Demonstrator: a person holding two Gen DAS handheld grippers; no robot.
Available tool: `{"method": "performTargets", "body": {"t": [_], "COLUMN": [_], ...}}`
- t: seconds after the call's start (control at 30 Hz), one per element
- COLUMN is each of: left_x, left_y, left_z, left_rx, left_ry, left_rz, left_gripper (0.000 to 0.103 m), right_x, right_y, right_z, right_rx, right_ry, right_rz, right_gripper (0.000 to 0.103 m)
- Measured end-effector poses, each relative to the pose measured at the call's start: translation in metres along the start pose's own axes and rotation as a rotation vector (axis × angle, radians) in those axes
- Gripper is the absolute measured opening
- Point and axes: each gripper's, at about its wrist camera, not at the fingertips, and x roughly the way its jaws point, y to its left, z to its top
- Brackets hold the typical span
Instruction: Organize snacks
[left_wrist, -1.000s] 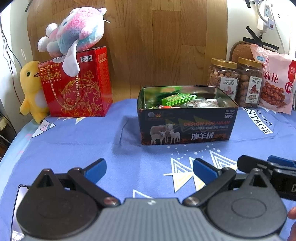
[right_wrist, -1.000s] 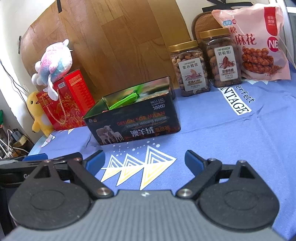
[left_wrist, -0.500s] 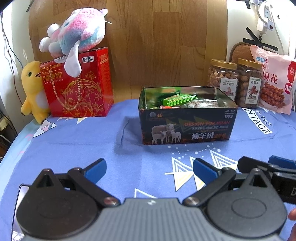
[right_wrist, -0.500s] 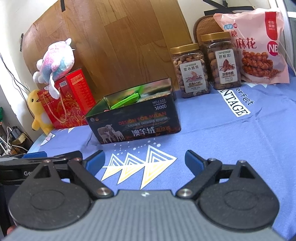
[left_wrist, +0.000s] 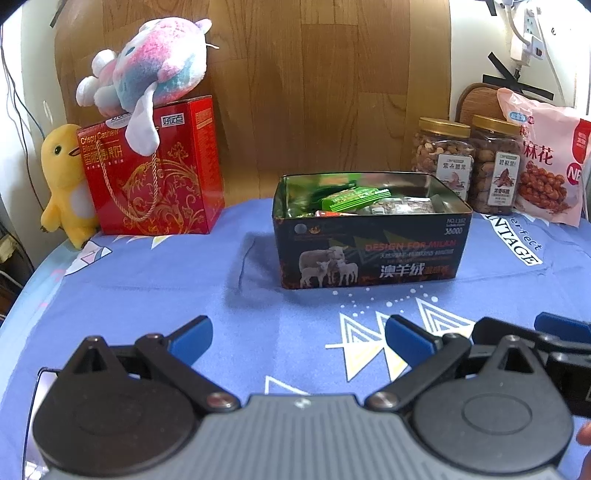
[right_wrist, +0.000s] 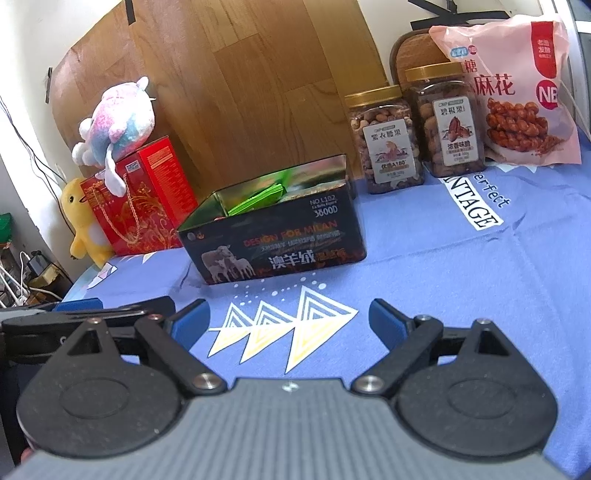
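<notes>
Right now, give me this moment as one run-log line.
left gripper: open, empty | right gripper: open, empty | dark rectangular metal tin: lidless, holds snack packets | two gold-lidded clear nut jars: behind tin, untouched

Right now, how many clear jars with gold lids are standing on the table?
2. The left jar and the right jar stand side by side behind the tin, left of the pink snack bag. Nothing suggests another, though the bag could hide one.

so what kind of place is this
Probably a home room: a table under a blue printed cloth, plush toys on a red gift box, nut jars by the wall.
</notes>
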Motion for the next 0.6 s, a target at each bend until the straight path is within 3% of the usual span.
{"method": "performTargets", "body": {"t": [0.6], "left_x": [-0.004], "left_y": [0.004], "left_z": [0.018], "left_rx": [0.009], "left_ry": [-0.039], "left_rz": [0.077], "left_gripper": [0.103], "right_x": [0.006], "right_y": [0.001], "right_z": [0.022], "right_rx": [-0.064], "right_ry": [0.063], "right_rz": [0.067], "right_gripper": [0.094]}}
